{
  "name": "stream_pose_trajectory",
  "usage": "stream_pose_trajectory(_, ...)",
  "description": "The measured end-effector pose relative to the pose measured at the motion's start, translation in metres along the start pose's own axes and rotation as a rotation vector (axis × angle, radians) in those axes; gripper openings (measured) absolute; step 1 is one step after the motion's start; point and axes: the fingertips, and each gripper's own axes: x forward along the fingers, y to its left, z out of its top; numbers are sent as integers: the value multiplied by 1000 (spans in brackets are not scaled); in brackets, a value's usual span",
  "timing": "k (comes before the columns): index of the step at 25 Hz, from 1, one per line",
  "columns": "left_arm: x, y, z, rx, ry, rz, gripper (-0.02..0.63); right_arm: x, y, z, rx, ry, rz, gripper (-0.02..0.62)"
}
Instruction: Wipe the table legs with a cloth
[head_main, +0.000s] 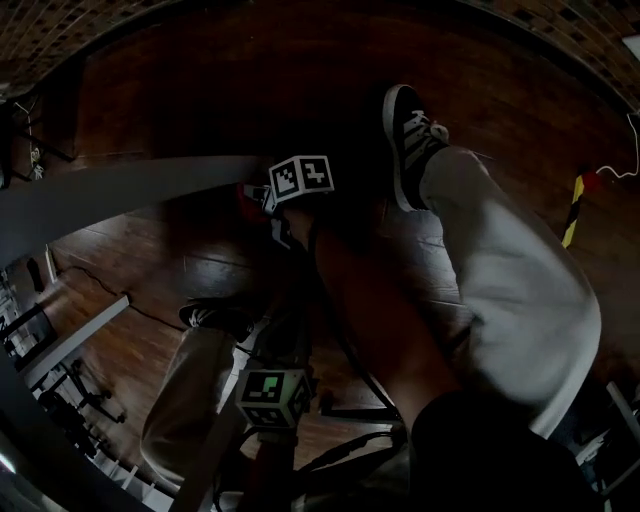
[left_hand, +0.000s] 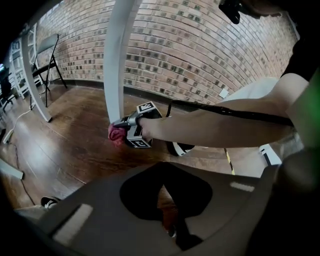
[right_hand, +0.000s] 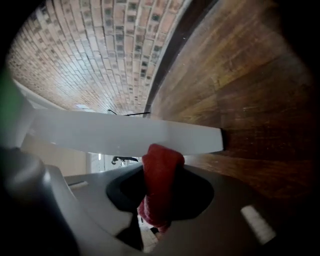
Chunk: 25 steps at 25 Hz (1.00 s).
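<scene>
1. Red, fuzzy cloth (right_hand: 159, 172) is clamped between the jaws of the right gripper (right_hand: 156, 202). Its bunched top pokes out past the grey plastic jaws.
2. The cloth presses against the white table leg (right_hand: 125, 135), a smooth, flat-sided bar. It touches the leg low down, near the dark foot cap resting on the floor (right_hand: 250, 75).
3. A cube on the right gripper carries black-and-white square markers (head_main: 300, 178). They are patterns only, with no letters.
4. The left gripper (left_hand: 167, 220) hangs well back from the leg, aimed at the other gripper. Its dark jaws are drawn almost together, with only a thin slit between them and nothing in it. Its own marker cube (head_main: 272, 397) shows a green spot on one face.
5. The person's bare forearm (left_hand: 215, 130) reaches to the right gripper, with a black cable running along it.
6. The floor is dark, glossy wood planking.
7. A black shoe (head_main: 405, 140) with white laces and a pale trouser leg (head_main: 520, 290) stand beside the table leg.
8. Behind is a brick wall (left_hand: 200, 45) of mottled grey-brown courses, with a black folding chair (left_hand: 47, 55) near it.
</scene>
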Motion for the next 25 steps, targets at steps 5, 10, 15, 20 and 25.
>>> stream_pose_trajectory(5,-26,-14,6,69,-81,-15,3,-30,84,10,-60,-68,79,98)
stream_pose_trajectory(10,-71,-26,-8,105,-122,-21,3,-58,164,-2,-141,-94,106,100)
stream_pose_trajectory(15,-99,-45,-24,171,-171,-61,3,-97,264,7,-262,-199,212,98)
stream_pose_trajectory(20,-141,-56,-58,256,-193,-105,3,-140,374,1,-408,-311,291,98)
stream_pose_trajectory(25,-179,-60,-87,320,-219,-138,3,-183,463,-7,-581,-424,294,98)
